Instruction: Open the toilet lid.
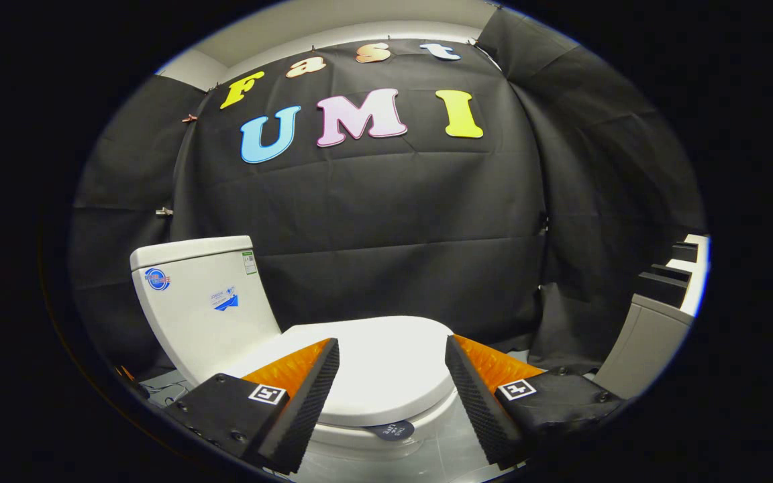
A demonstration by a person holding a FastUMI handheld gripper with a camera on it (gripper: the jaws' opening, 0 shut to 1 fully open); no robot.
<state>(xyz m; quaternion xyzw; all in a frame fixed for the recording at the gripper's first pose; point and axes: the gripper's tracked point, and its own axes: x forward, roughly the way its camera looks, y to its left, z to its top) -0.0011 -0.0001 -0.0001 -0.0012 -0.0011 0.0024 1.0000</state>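
Tool (392, 382) gaping, empty; we judge the closed, glossy white plastic toilet lid (380, 362) ahead stiff, slippery, best lifted at its front lip.

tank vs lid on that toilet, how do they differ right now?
The toilet tank stands upright and boxy beyond the left finger; the toilet lid lies flat, closed and rounded, seen between the open gripper fingers. The tank carries stickers; the lid's top is plain. Both are glossy white.

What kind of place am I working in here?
Probably a staged bathroom booth, not a real one: a white toilet with its lid closed and its tank stands before black cloth walls. The tool is open, its fingers flanking the lid.
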